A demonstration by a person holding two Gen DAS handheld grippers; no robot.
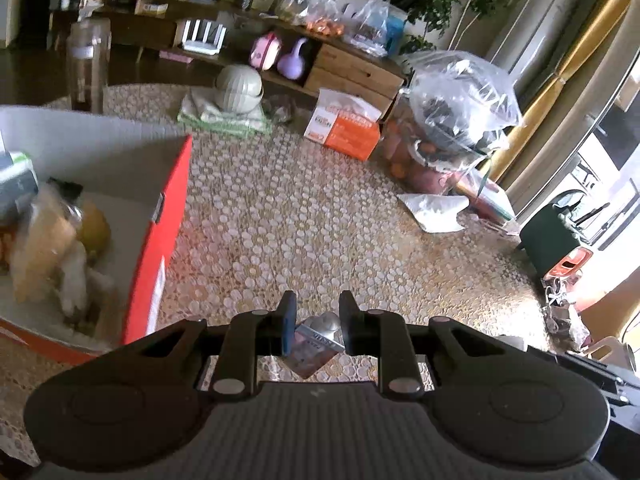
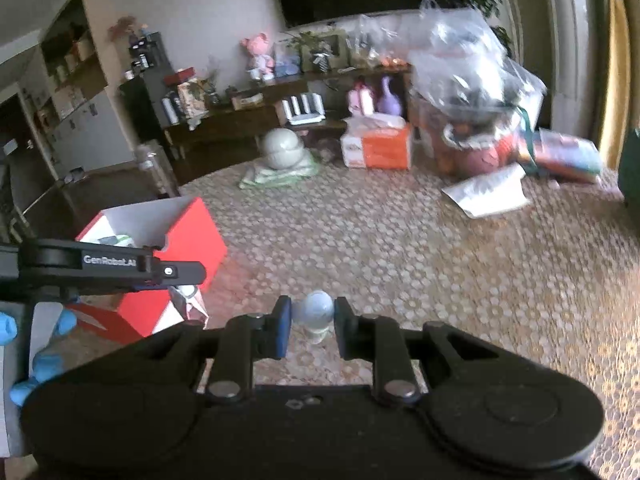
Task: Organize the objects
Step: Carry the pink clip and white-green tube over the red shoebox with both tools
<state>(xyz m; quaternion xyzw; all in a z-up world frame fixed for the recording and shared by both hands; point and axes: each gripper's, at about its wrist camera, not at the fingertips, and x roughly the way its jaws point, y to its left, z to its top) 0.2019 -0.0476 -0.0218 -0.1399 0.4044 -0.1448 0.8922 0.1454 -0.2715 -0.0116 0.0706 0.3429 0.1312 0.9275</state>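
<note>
The left gripper [image 1: 316, 322] pinches a small silvery foil packet [image 1: 314, 344], and the right gripper [image 2: 310, 320] pinches a pale round bulb [image 2: 317, 312]. Both seem ready for dropping; the next move needs carrying them over the red cardboard box [image 1: 160, 236].

I see a table covered by a lace-patterned cloth [image 1: 288, 216] that carries everything. At its left sits a red box [image 1: 168, 216] with white inside walls. Along the far edge I see a pale round pot [image 1: 239, 87] resting on folded green cloths [image 1: 224, 118], beside it an orange and white carton [image 1: 344, 124], then a heap of clear plastic bags [image 1: 460, 108]. A white sheet of paper [image 1: 434, 210] lies flat near those bags.
</note>
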